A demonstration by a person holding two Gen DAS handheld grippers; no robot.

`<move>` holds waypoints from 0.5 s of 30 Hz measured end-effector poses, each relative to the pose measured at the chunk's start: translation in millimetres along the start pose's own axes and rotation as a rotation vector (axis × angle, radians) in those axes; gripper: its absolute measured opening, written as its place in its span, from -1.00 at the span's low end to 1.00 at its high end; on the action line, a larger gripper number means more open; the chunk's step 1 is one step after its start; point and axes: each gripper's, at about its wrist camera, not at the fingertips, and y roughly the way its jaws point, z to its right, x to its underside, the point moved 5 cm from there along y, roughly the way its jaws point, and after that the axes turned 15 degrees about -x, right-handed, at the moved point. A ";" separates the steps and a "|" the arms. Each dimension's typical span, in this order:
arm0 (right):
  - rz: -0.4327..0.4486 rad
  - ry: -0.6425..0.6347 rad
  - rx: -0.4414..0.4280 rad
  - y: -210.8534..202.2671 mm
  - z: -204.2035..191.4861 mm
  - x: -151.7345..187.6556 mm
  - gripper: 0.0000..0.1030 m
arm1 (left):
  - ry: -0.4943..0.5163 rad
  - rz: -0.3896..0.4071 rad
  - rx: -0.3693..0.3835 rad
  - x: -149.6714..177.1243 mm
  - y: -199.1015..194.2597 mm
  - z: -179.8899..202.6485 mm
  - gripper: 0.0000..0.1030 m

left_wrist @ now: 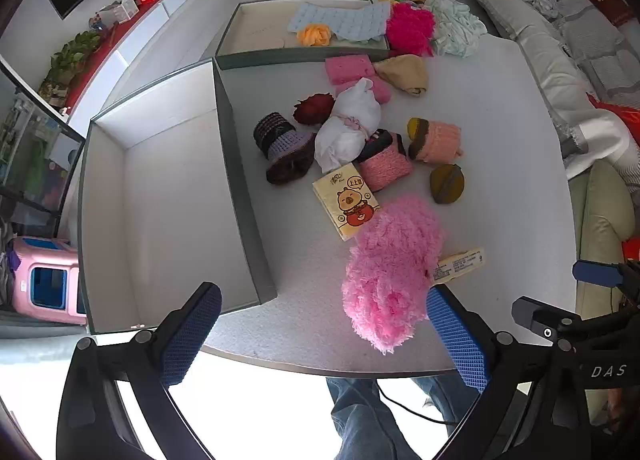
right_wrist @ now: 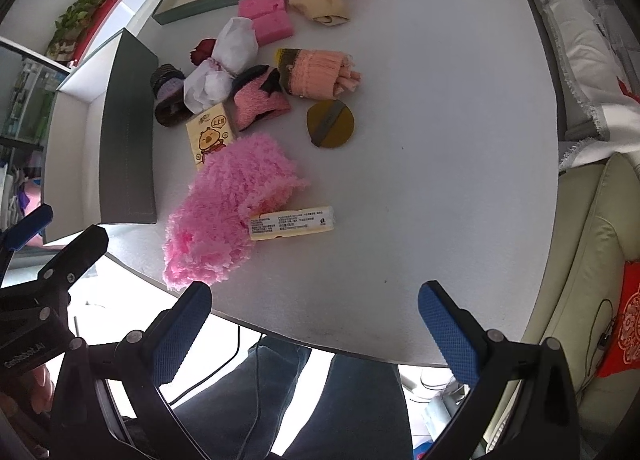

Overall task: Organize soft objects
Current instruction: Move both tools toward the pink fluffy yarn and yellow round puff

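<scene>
A fluffy light-pink piece (left_wrist: pixel 390 272) (right_wrist: pixel 230 216) lies near the table's front edge, partly over a yellow tissue pack (left_wrist: pixel 347 206) (right_wrist: pixel 210 134) and a second pack (right_wrist: pixel 292 222). Behind it sit a purple knitted hat (left_wrist: pixel 282 152), a white cloth bundle (left_wrist: pixel 348 132), pink knitted pieces (left_wrist: pixel 384 162) (left_wrist: pixel 436 140), a mustard pad (right_wrist: pixel 330 124), pink sponges (left_wrist: pixel 348 68) and a magenta fluffy piece (left_wrist: pixel 410 28). A grey box (left_wrist: pixel 160 188) stands left with nothing in it. My left gripper (left_wrist: pixel 324 336) is open, its right finger beside the fluffy piece. My right gripper (right_wrist: pixel 316 334) is open over the table's front edge.
A second tray (left_wrist: pixel 260 56) at the back holds an orange fabric rose (left_wrist: pixel 314 34) and a blue cloth (left_wrist: pixel 348 20). A light-green cloth (left_wrist: pixel 456 26) lies back right. A sofa (right_wrist: pixel 592 260) runs along the right. A person's legs (right_wrist: pixel 288 400) show below the table edge.
</scene>
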 end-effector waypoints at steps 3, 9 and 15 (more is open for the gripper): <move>0.004 0.004 0.000 -0.6 -0.3 0.5 1.00 | 0.000 -0.004 0.004 0.6 0.3 0.2 1.00; 0.007 0.007 -0.006 -2.6 4.0 2.5 1.00 | 0.002 -0.012 0.001 2.4 0.8 3.7 1.00; 0.009 0.011 -0.006 -2.8 8.8 4.5 1.00 | -0.009 -0.030 -0.007 4.3 5.8 4.3 1.00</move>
